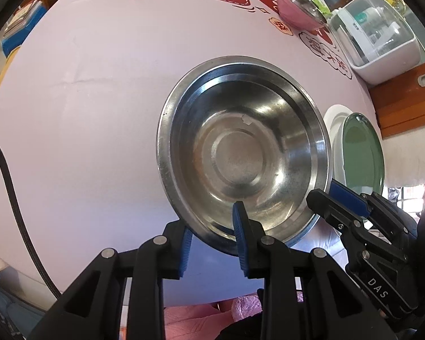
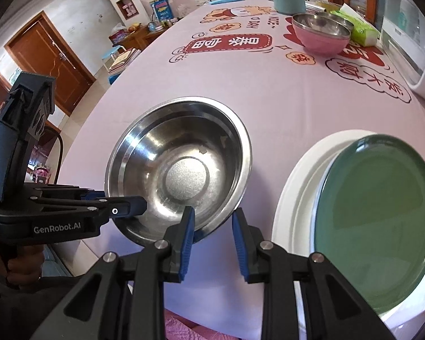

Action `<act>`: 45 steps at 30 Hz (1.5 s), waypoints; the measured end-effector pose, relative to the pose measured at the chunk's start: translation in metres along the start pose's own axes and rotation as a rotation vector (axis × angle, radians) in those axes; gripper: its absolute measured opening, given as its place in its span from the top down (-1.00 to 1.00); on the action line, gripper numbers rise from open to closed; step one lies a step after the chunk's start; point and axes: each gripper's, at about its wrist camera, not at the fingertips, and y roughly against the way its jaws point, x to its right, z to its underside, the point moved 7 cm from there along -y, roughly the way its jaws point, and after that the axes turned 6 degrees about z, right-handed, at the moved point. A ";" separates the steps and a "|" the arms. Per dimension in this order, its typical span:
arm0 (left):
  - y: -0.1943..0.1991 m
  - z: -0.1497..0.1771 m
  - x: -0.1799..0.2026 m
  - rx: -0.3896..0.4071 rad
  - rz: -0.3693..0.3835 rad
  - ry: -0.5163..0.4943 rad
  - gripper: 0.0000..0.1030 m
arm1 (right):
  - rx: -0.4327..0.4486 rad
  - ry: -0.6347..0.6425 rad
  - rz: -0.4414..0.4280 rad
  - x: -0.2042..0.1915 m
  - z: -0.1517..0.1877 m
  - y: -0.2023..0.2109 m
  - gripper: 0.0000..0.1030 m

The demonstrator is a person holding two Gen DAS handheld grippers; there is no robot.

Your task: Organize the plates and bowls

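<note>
The wide, shallow stainless-steel bowl (image 1: 242,153) sits on the pink printed cloth of the bench (image 1: 85,113), near the bench's front edge, and both grippers meet it at its near rim. The left gripper (image 1: 212,235) straddles that rim: one blue pad lies outside the wall and the other inside the basin, the jaws at a moderate gap with the rim between them. Whether the pads already press the metal cannot be told. The right gripper (image 2: 212,238) reaches the same bowl (image 2: 181,175) from the side facing the plates; its left pad is at or just over the rim and its right pad stands clear of the bowl, the jaws part open and holding nothing.

The relation that matters is that the rim runs crosswise between each pair of pads, so a closing pinch would catch the thin wall edge-on. The left gripper looks the better seated of the two.

Just beside the steel bowl, on the right gripper's side, a round green plate (image 2: 379,221) rests on a larger white plate (image 2: 294,187). Well beyond the steel bowl, a pink bowl with a steel lining (image 2: 321,35) stands with another steel bowl behind it, a likely place for nesting this one.
</note>
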 end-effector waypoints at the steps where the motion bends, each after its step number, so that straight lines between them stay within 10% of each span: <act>1: -0.001 0.000 0.001 0.001 0.000 -0.007 0.51 | 0.001 -0.001 0.005 0.000 0.001 0.000 0.48; 13: -0.006 -0.002 0.017 0.004 -0.014 -0.060 0.33 | 0.004 -0.002 0.030 0.001 0.004 0.008 0.41; 17: 0.001 0.001 0.021 0.028 -0.041 -0.073 -0.17 | 0.013 0.014 0.037 0.002 0.004 0.011 0.41; 24: 0.020 -0.001 0.022 0.111 -0.077 -0.049 -0.39 | 0.024 0.041 0.039 0.007 0.002 0.019 0.40; 45: 0.064 -0.030 0.071 0.301 -0.109 0.001 -0.52 | 0.062 0.080 0.058 0.076 -0.021 0.050 -0.10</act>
